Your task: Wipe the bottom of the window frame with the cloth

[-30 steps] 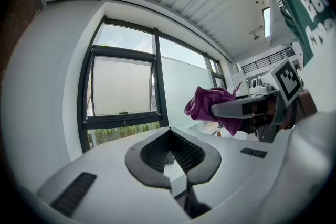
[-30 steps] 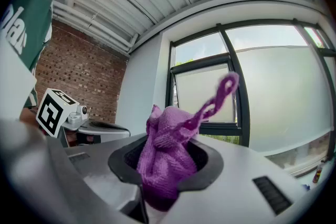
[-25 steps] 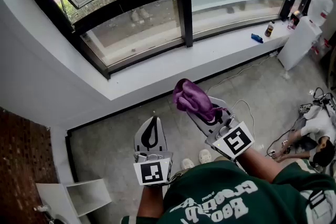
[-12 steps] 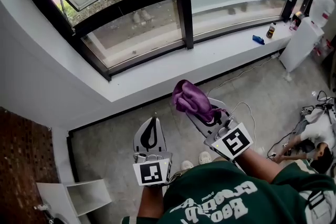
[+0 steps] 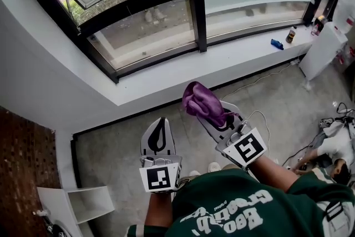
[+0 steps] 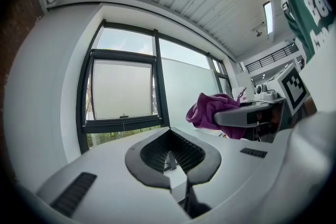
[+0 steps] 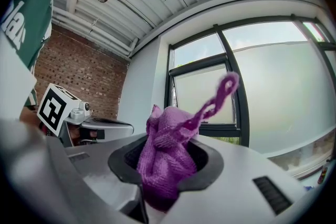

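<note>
- White sill (image 5: 183,72) is seen below the black window frame (image 5: 161,60) in the head view; the purple cloth (image 5: 201,102) is held over the floor (image 5: 111,141), apart from both.
- Left gripper view: the left tongs (image 6: 170,165) are pressed together, empty.
- Right gripper view: the right tongs (image 7: 165,168) are pinched on the cloth.

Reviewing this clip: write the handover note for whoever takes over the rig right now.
Left gripper: fingers shut, empty, held low over the floor.
Right gripper: shut on the purple cloth, which is bunched up, in the air, short of the sill.
Bottom rail of the window frame: the cloth is not touching it.
Done: cloth in hand.
Left: bring the cloth to the bottom rail and wipe along it.
</note>
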The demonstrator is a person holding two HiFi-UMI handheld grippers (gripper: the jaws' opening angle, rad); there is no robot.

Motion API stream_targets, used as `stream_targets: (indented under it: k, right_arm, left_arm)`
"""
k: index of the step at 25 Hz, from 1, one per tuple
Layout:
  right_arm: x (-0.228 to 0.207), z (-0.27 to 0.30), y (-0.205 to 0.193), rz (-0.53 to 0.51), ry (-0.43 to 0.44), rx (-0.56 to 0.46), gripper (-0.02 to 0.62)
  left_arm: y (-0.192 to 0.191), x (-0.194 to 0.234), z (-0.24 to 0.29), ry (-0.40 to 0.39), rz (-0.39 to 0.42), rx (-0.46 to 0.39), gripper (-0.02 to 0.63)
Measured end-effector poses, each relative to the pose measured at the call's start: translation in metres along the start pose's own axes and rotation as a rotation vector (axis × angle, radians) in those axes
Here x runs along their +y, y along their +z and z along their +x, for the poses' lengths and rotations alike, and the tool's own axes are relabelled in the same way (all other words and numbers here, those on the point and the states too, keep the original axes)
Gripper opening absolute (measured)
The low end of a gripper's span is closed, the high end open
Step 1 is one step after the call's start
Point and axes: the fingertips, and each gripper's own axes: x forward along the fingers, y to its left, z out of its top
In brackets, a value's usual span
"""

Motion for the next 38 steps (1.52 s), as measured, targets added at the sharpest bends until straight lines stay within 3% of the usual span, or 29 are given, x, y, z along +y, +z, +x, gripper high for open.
stream_targets:
  k: [13, 17, 23, 29, 33, 38]
  right_arm:
    - [-0.019, -0.001, -0.015, 0.031, 0.034, -0.004, 0.130]
    - [-0.027, 0.002, -0.025, 0.043, 0.028, -0.003, 0.130]
    - [-0.036, 0.013, -0.028, 0.090, 0.039, -0.021, 0.130]
    - [-0.042, 0.045, -0.029, 0.085, 0.056, -0.023, 0.130]
    - [-0.038, 0.076, -0.044, 0.106, 0.079, -0.015, 0.130]
    - [-0.038, 0.141, -0.071, 0.092, 0.082, 0.049, 0.130]
  left_arm:
    - [0.005, -0.009, 0.031, 0.023, 0.031, -0.016, 0.006]
    - [0.002, 0.000, 0.038, 0.054, 0.044, 0.007, 0.006]
    - [0.004, 0.014, 0.043, 0.075, 0.068, -0.023, 0.006]
    - [-0.008, 0.050, 0.052, 0.140, 0.103, 0.030, 0.006]
    - [-0.019, 0.079, 0.067, 0.132, 0.104, 0.004, 0.006]
    - [-0.048, 0.145, 0.100, 0.140, 0.096, 0.012, 0.006]
